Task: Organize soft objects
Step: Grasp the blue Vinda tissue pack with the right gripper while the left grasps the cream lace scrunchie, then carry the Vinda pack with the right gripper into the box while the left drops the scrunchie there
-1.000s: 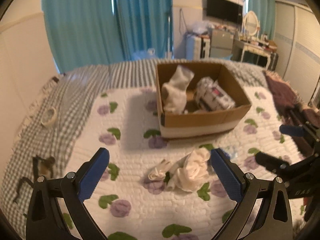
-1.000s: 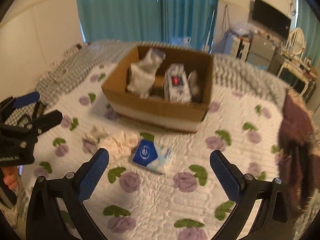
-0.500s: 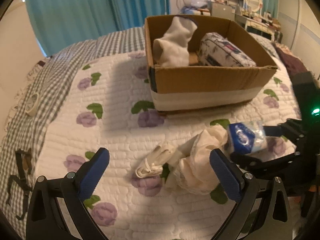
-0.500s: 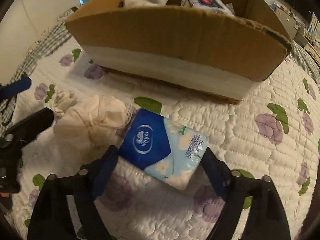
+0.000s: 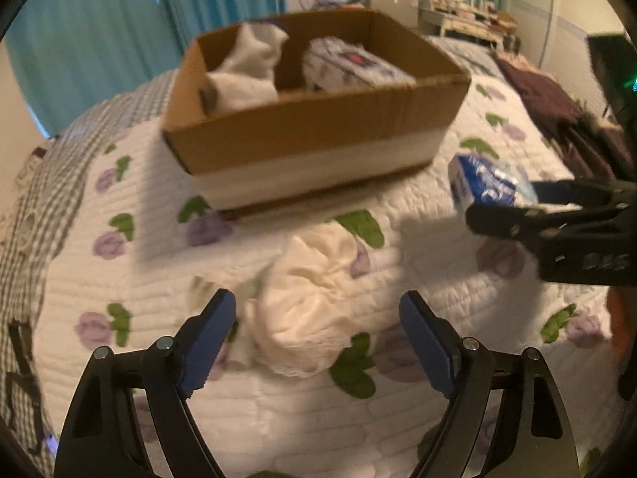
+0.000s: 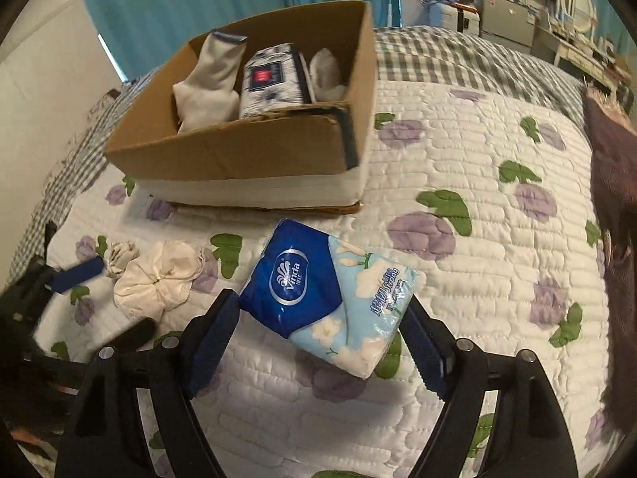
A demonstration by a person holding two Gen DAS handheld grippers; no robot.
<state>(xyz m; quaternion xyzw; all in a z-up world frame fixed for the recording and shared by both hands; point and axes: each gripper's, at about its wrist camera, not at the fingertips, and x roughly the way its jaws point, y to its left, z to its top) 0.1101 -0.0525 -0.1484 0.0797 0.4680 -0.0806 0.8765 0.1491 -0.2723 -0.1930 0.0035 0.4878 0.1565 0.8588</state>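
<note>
My right gripper [image 6: 320, 332] is shut on a blue and light-blue tissue pack [image 6: 330, 294] and holds it above the quilt, in front of the cardboard box [image 6: 239, 151]. The pack also shows in the left wrist view [image 5: 487, 185]. My left gripper [image 5: 316, 340] is open, its jaws either side of a crumpled cream cloth [image 5: 310, 310] lying on the quilt; the cloth also shows in the right wrist view [image 6: 159, 279]. The box [image 5: 318, 139] holds a white sock [image 6: 209, 83] and a patterned tissue pack [image 6: 272, 79].
A small rolled patterned cloth [image 6: 119, 255] lies beside the cream cloth. The bed has a floral quilt [image 6: 477, 159] over a checked sheet. A dark brown cloth [image 6: 613, 167] lies at the right edge. Teal curtains and a dresser stand behind.
My right gripper has lifted the tissue pack off the quilt and moved it right. My left gripper has come down and forward around the cream cloth, its jaws narrower than before.
</note>
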